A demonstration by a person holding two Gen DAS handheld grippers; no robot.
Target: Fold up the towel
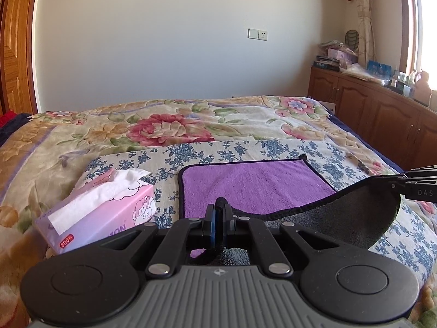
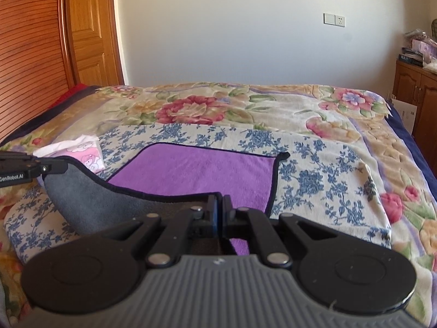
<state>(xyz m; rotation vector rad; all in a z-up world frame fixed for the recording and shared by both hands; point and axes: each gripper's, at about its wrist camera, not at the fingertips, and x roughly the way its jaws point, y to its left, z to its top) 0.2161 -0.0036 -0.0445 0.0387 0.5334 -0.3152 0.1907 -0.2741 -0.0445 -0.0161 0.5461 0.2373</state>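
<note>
Left wrist view: each hand-held gripper point(image 1: 218, 213) point(image 2: 220, 207) clamped onto raised towel point(image 1: 254, 183) corner.

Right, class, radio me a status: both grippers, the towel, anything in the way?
Left gripper and right gripper shut on near towel edge, lifted, grey underside showing. Far half flat on bed. Tissue box left of towel, apart.

I see the towel point(image 1: 254, 186) as fuzzy purple terry, matt grey beneath. Beside it sits a glossy tissue box point(image 1: 103, 213). My left gripper point(image 1: 218, 218) looks matt black plastic.
</note>
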